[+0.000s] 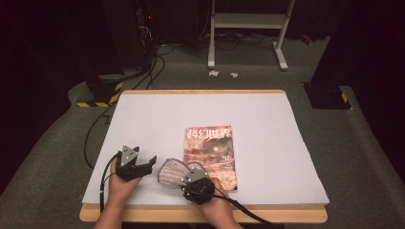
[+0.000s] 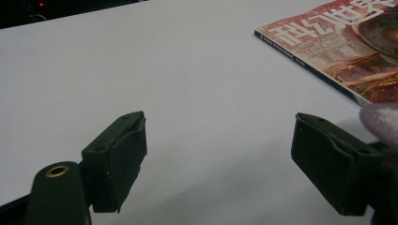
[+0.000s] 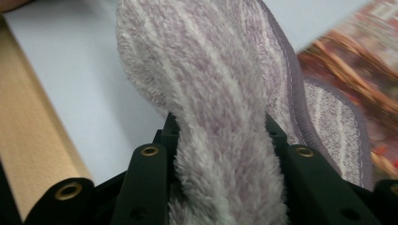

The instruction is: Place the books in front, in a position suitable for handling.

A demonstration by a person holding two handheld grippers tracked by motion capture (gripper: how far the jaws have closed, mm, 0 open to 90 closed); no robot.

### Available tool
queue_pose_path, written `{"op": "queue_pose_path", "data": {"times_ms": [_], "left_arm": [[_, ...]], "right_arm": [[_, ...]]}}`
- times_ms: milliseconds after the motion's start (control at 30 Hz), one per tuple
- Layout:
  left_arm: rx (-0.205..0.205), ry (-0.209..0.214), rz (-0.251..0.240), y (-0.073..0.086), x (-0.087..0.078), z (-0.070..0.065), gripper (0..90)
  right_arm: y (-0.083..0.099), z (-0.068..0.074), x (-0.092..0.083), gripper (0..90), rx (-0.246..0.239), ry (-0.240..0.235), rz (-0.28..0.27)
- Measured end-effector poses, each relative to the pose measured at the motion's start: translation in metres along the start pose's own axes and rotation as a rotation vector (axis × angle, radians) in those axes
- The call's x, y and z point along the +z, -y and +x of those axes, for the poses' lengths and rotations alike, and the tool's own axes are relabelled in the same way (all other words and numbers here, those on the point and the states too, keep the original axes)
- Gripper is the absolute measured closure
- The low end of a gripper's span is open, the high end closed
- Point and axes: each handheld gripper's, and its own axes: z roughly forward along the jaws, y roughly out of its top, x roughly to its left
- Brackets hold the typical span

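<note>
The left gripper (image 1: 145,164) rests near the table's (image 1: 200,107) front edge, jaws spread wide around nothing. Just right of it, the right gripper (image 1: 184,177) pinches a purple fluffy cloth (image 1: 172,172), which overlaps the magazine's (image 1: 212,148) near corner.

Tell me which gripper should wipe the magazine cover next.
Right. The right gripper is shut on the purple cloth, which hangs beside the magazine at its near corner. The left gripper is open and holds nothing, farther from the cover.
</note>
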Motion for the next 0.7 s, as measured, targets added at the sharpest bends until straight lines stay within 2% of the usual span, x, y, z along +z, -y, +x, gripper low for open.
{"op": "queue_pose_path", "data": {"times_ms": [67,133,167,233,267,333,533,700], "left_arm": [[0.001,0.000,0.000,0.000,0.000,0.000,18.8],[0.000,-0.001,0.000,0.000,0.000,0.000,18.8],[0.000,-0.001,0.000,0.000,0.000,0.000,18.8],[0.000,-0.002,0.000,0.000,0.000,0.000,18.8],[0.000,-0.002,0.000,0.000,0.000,0.000,18.8],[-0.001,-0.002,0.000,0.000,0.000,0.000,18.8],[0.001,-0.003,0.000,0.000,0.000,0.000,18.9],[0.001,-0.004,0.000,0.000,0.000,0.000,19.0]], "right_arm": [[0.001,0.001,0.000,65.0,-0.008,0.004,-0.002],[0.005,-0.004,-0.004,65.1,0.004,0.001,-0.002],[0.011,-0.012,-0.010,65.1,0.020,0.025,0.001],[0.014,-0.015,-0.012,65.1,0.029,0.032,0.003],[0.023,-0.028,-0.022,65.1,0.055,0.067,0.008],[0.027,-0.033,-0.026,65.1,0.070,0.081,0.009],[0.063,-0.076,-0.059,65.3,0.179,0.177,0.017],[0.069,-0.100,-0.070,65.3,0.215,0.213,0.034]]}}
